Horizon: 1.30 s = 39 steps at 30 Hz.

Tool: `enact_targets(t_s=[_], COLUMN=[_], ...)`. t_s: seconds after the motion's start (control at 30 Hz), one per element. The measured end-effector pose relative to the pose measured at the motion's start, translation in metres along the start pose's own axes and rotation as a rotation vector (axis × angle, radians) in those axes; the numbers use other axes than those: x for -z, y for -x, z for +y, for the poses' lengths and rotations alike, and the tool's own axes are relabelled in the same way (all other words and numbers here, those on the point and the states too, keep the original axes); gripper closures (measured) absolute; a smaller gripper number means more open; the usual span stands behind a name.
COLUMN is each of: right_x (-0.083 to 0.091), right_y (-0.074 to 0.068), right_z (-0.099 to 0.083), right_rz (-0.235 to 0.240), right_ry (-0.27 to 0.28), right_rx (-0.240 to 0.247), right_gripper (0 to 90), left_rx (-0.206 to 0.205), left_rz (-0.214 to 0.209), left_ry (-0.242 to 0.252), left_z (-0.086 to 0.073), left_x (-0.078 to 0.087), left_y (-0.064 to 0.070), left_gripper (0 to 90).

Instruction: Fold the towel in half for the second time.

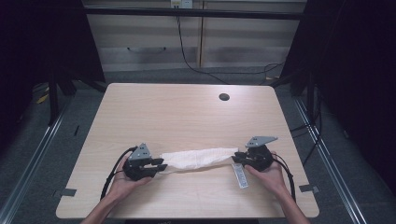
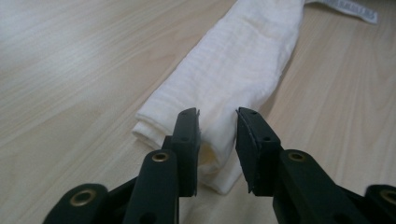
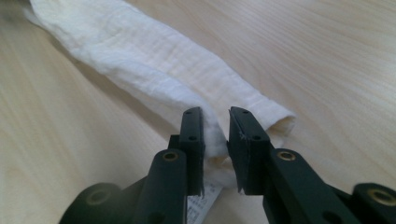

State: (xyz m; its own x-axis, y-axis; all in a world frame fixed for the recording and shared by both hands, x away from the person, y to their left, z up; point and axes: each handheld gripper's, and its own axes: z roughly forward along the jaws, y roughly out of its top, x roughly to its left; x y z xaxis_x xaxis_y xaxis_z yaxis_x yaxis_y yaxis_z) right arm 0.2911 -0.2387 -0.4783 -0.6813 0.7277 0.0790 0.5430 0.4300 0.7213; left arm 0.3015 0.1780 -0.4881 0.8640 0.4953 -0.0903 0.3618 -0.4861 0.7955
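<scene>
A long white cloth (image 1: 198, 158), folded into a narrow band, lies across the near part of the wooden table (image 1: 187, 112). My left gripper (image 1: 159, 164) is at its left end. In the left gripper view the jaws stand close together with a thick fold of the cloth (image 2: 243, 65) pinched between them, at my left gripper (image 2: 218, 135). My right gripper (image 1: 237, 157) holds the other end. In the right gripper view the cloth (image 3: 140, 56) runs away to the upper left from my right gripper (image 3: 215, 135). The cloth's white label (image 1: 240, 176) lies on the table under that gripper.
A round cable hole (image 1: 224, 97) sits near the table's far edge. Bare wood surrounds the cloth. Beyond the table stand a cabinet (image 1: 196, 42) and dark curtains, with cables on the floor. The label (image 3: 201, 200) shows below the right jaws.
</scene>
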Motion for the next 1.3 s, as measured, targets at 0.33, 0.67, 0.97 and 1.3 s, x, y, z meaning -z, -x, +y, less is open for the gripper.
enact_targets(t_s=[0.33, 0.67, 0.97, 1.3], right_x=[0.026, -0.015, -0.013, -0.023], right_y=[0.000, 0.007, 0.001, -0.002], right_z=[0.005, 0.005, -0.007, -0.004], right_rz=[0.045, 0.058, 0.049, 0.057], right_ry=[0.106, 0.006, -0.033, -0.045], right_rx=[-0.056, -0.071, -0.069, -0.065], right_gripper=[77.9, 63.9, 58.0, 57.4], left_rx=[0.075, 0.035, -0.042, -0.007], left_rz=[-0.016, -0.010, 0.057, 0.085], left_ry=[0.080, -0.048, -0.093, -0.062], left_z=[0.012, 0.005, 0.001, -0.003], left_x=[0.006, -0.020, -0.020, -0.018], left_y=[-0.014, -0.013, -0.011, -0.027], left_gripper=[66.6, 66.8, 72.9, 73.0])
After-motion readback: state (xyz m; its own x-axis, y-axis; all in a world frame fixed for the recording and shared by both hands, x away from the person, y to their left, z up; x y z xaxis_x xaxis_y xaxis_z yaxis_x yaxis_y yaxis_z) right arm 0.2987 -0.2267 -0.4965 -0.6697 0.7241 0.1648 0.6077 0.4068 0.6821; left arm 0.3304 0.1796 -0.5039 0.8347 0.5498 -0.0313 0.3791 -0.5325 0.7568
